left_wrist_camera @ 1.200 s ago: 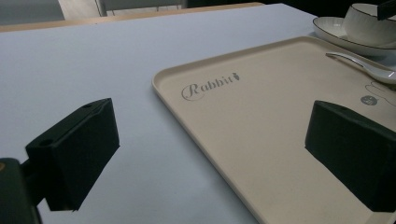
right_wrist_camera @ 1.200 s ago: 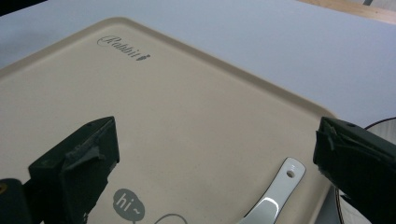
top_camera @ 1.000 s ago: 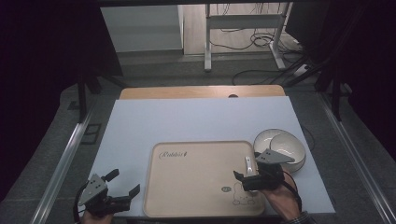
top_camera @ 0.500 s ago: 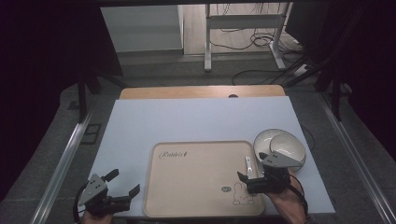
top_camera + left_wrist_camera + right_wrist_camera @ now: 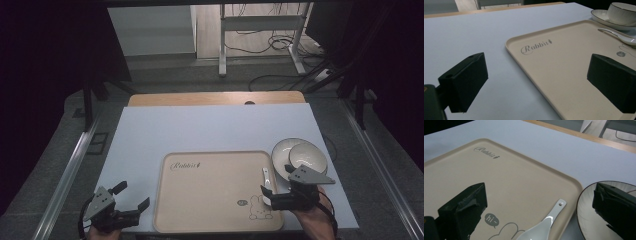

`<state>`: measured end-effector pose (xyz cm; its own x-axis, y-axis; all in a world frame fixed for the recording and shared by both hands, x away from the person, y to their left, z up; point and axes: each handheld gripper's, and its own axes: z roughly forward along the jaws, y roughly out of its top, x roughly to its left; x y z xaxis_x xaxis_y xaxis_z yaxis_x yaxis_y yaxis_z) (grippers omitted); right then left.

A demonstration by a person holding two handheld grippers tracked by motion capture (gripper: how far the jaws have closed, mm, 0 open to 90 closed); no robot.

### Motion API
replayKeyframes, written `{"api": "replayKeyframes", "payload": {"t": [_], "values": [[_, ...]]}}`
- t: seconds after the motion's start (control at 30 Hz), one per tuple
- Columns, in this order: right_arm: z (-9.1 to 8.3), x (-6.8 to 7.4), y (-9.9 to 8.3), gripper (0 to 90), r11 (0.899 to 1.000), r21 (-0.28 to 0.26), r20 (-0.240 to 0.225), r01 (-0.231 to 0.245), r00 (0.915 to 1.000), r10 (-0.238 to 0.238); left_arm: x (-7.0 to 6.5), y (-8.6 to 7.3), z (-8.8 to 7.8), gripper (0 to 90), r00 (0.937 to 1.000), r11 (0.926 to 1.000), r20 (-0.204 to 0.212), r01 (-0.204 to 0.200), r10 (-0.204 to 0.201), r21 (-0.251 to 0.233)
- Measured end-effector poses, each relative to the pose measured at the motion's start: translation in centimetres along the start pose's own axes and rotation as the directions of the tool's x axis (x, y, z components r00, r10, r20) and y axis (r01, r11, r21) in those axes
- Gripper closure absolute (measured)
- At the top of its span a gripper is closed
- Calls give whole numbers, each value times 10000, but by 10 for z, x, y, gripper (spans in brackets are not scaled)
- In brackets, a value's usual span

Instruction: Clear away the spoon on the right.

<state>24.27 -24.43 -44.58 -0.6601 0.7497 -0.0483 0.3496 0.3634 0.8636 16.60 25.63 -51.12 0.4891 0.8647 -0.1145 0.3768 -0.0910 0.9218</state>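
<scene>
- Table (image 5: 210, 130): pale blue-grey top, wood edge at the far side. Both grippers are held low at the near edge.
- Tray (image 5: 215, 190): cream, raised rim, "Rabbit" lettering and a rabbit cartoon. It lies between the two grippers. Looks like stiff plastic, light, probably slick; the rim is the only place to pinch.
- Saucer (image 5: 285, 150) with cup (image 5: 307, 156): just ahead of the right gripper, past the tray's right edge. White ceramic, dark rim line. Judged hard, glazed, slippery and breakable; the cup may slide on the saucer if tilted. Take the saucer by its rim, kept level.
- Left gripper (image 5: 129, 197): jaws spread wide, nothing between them, off the tray's left edge, over bare table.
- Right gripper (image 5: 266, 192): jaws apart, empty, over the tray's near right corner.
- Spoon (image 5: 544, 225): white ceramic soup spoon, lying on the tray directly between and ahead of the right gripper's jaws. Light, smooth, brittle; the flat handle with its hole offers the best grip.
- Hard to read: the spoon's bowl is cut off in the right gripper view; whether the cup holds anything I cannot tell; the room beyond is dark.
</scene>
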Motion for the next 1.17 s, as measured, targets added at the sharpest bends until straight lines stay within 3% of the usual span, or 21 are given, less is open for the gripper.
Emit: {"api": "replayKeyframes", "payload": {"t": [0.4, 0.6, 0.77, 0.97, 1.17], "values": [[-19, -8, -10, 0, 9995, -272, 473, -176, 9987, 189, 0, 0, 1, 27, 10000, 10000, 52, 5, -5, 70], [-26, -15, -21, 0, 9977, -467, 639, -484, 9966, 513, 0, 0, 1, 27, 10000, 10000, 61, -15, 14, 81], [-27, -19, -34, 0, 9948, -675, 707, -760, 9942, 808, 0, 0, 1, 27, 10000, 10000, 81, -38, 38, 84], [-24, -21, -46, 0, 9951, -762, 793, -628, 9945, 688, 0, -1, 1, 27, 9999, 9999, 109, -44, 43, 91], [-20, -25, -52, 0, 9932, -748, 713, -889, 9930, 942, -1, 0, 2, 27, 9999, 9999, 109, -98, 97, 123]]}}
